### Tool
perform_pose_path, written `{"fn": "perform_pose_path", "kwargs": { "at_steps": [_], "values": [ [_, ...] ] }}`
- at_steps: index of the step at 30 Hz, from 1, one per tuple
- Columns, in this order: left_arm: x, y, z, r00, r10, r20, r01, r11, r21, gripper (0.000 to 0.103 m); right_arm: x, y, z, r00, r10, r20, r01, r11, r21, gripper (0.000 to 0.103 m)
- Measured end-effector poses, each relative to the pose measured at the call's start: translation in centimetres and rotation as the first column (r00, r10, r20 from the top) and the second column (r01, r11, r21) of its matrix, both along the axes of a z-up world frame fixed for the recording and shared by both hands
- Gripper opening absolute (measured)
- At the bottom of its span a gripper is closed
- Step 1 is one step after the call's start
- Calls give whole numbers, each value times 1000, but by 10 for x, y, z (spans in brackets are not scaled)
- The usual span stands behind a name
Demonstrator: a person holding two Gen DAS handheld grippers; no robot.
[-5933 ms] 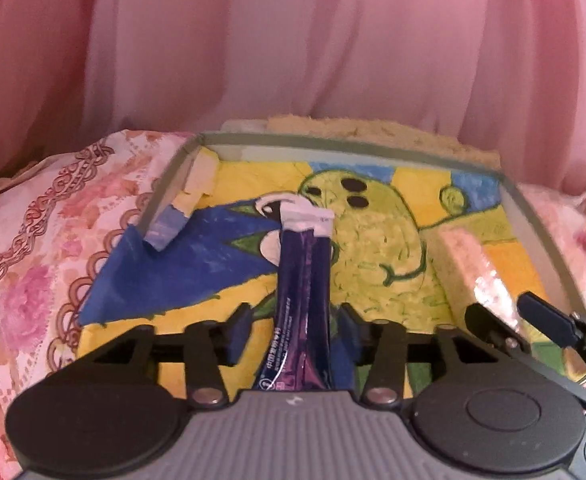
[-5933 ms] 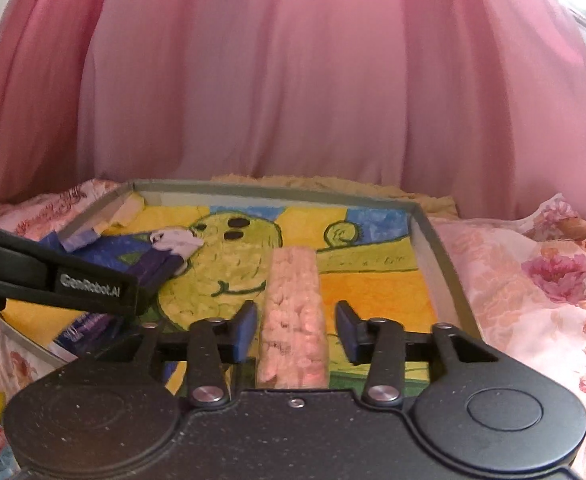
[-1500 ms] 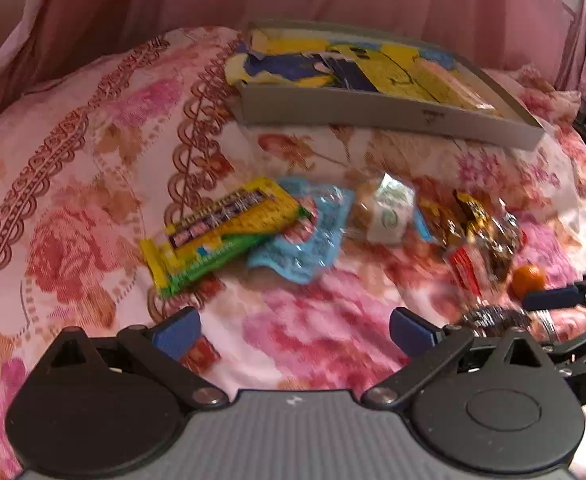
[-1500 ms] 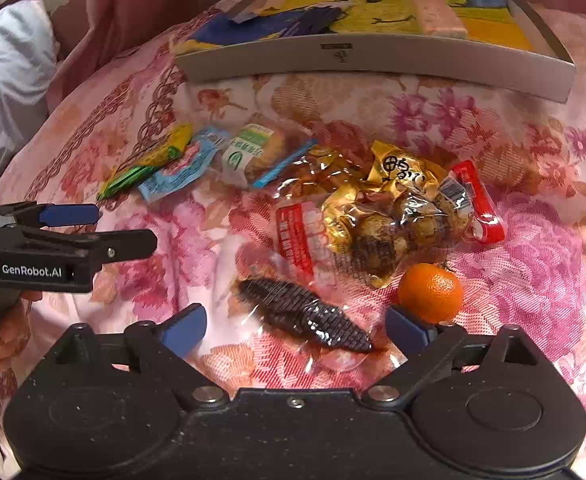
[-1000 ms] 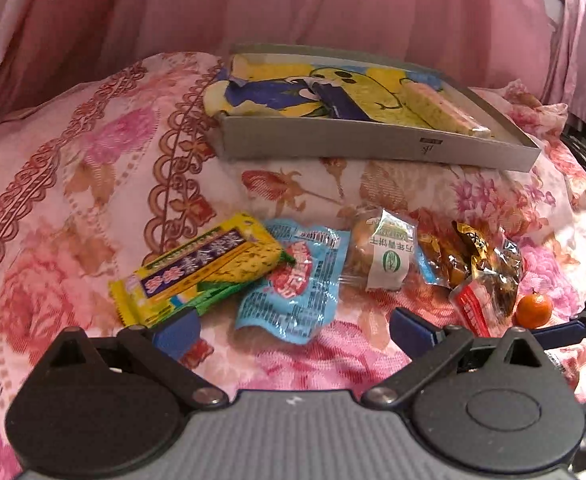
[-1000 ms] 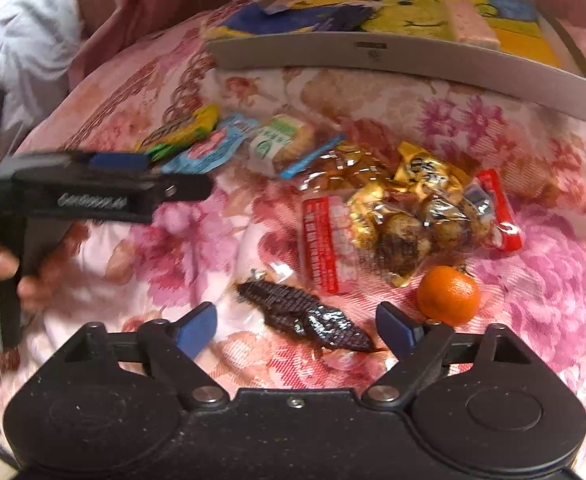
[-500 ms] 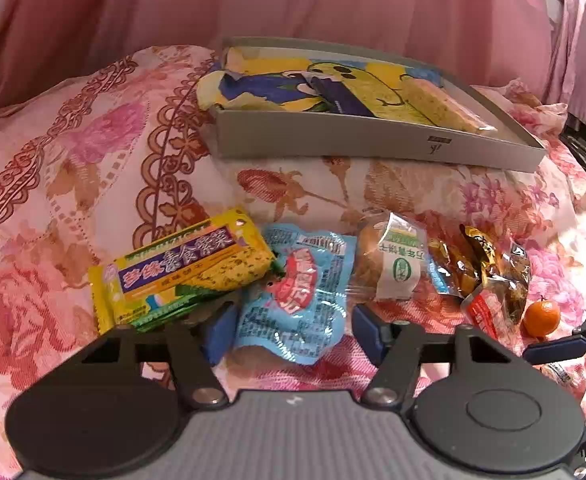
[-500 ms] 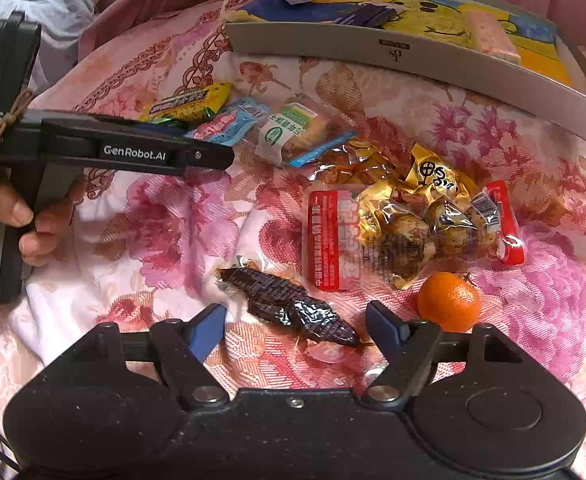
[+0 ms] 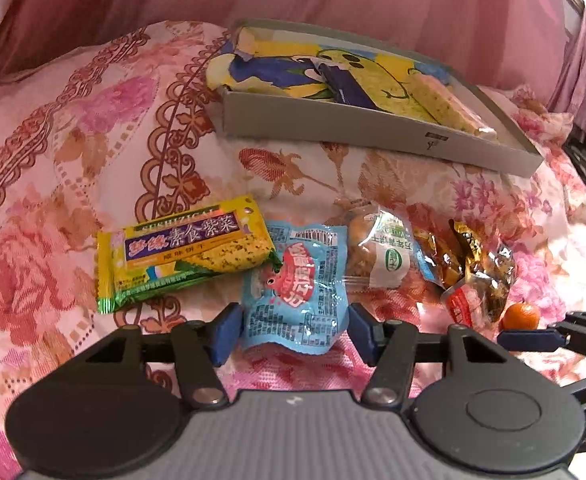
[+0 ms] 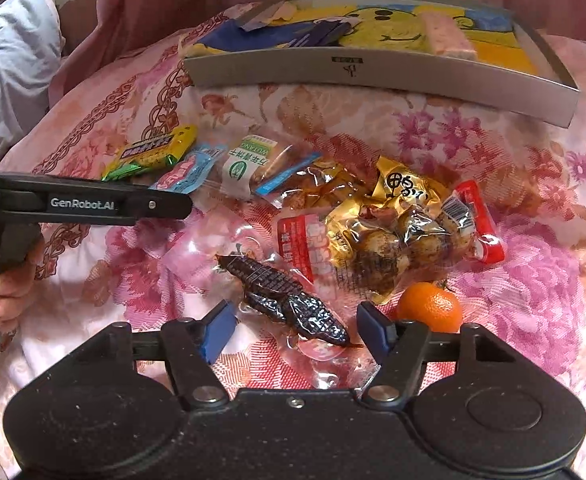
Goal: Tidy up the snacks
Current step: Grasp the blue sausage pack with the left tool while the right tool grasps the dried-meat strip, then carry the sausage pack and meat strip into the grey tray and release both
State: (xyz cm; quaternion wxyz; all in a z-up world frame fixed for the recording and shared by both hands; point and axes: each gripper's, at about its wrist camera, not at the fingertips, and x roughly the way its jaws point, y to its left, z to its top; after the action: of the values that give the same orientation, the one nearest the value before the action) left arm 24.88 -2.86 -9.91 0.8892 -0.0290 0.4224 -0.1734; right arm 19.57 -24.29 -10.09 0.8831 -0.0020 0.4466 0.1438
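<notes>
- Your left hand-held gripper [image 9: 293,336] is released, its jaws standing either side of the near end of the blue snack packet [image 9: 297,288] on the flowered bedspread [image 9: 53,184]. Neither pad looks to be pressing it yet.
- To grip well, I'd close on the packet's lower part, clear of the yellow biscuit bar [image 9: 181,252] whose corner touches it on the left, so the bar is not dragged along.
- Your right hand-held gripper [image 10: 297,332] is also released, straddling the dark vacuum-packed snack [image 10: 289,300]. The mandarin [image 10: 431,306] sits just beside the right jaw, so I'd watch that it is not nudged.
- The grey tray [image 10: 373,76] lies beyond the pile, with a purple stick [image 9: 345,84] and a pale pink bar [image 10: 447,36] already in it.
- Compared with half a second ago, both grippers sit closer to their targets, and the left one's jaws stand wider around the blue packet.
- Nearly six seconds ago each was over the tray, holding what now lies there.
</notes>
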Motion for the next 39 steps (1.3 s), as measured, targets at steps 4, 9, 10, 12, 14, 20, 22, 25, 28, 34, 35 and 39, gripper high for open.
{"fn": "perform_pose_path", "kwargs": {
  "at_steps": [4, 9, 10, 12, 14, 20, 22, 25, 28, 34, 35, 39],
  "values": [
    [5, -8, -4, 999, -25, 33, 24, 999, 49, 81, 0, 5, -2, 1000, 20, 10, -20, 999, -35, 73],
    [3, -15, -7, 997, -47, 63, 40, 993, 109, 63, 4, 7, -6, 1000, 14, -9, -15, 999, -41, 72],
    [2, -16, -7, 997, -49, 63, 42, 993, 113, 63, 5, 8, -6, 1000, 13, -10, -14, 999, -40, 70],
    [0, -14, -6, 998, -40, 50, 35, 995, 98, 62, 4, 7, -5, 1000, 12, -12, -13, 999, -37, 42],
    [-3, -12, -5, 999, -29, 35, 26, 996, 83, 61, 3, 9, -3, 1000, 15, -14, -15, 999, -44, 42],
    [-27, -4, 4, 999, 22, -49, -21, 1000, 21, 59, -3, 16, -3, 999, 37, 17, -36, 996, -87, 39],
    [-36, -4, 7, 998, 29, -62, -28, 999, 19, 59, -7, 19, -1, 998, 51, 35, -47, 993, -105, 36],
    [-51, -6, 9, 995, 55, -88, -55, 998, 10, 58, -14, 27, 3, 995, 80, 66, -70, 987, -145, 30],
    [-64, -7, 11, 994, 69, -88, -68, 998, 15, 57, -23, 35, 8, 989, 108, 103, -87, 978, -189, 26],
    [-78, -5, 16, 988, 131, -80, -130, 991, 14, 56, -32, 36, 22, 982, 96, 165, -58, 974, -220, 7],
    [-79, -5, 15, 988, 135, -80, -134, 991, 16, 56, -33, 35, 25, 980, 89, 177, -49, 975, -218, 6],
    [-82, -7, 15, 987, 142, -74, -140, 990, 30, 56, -32, 35, 26, 980, 85, 182, -45, 976, -211, 6]
  ]
}}
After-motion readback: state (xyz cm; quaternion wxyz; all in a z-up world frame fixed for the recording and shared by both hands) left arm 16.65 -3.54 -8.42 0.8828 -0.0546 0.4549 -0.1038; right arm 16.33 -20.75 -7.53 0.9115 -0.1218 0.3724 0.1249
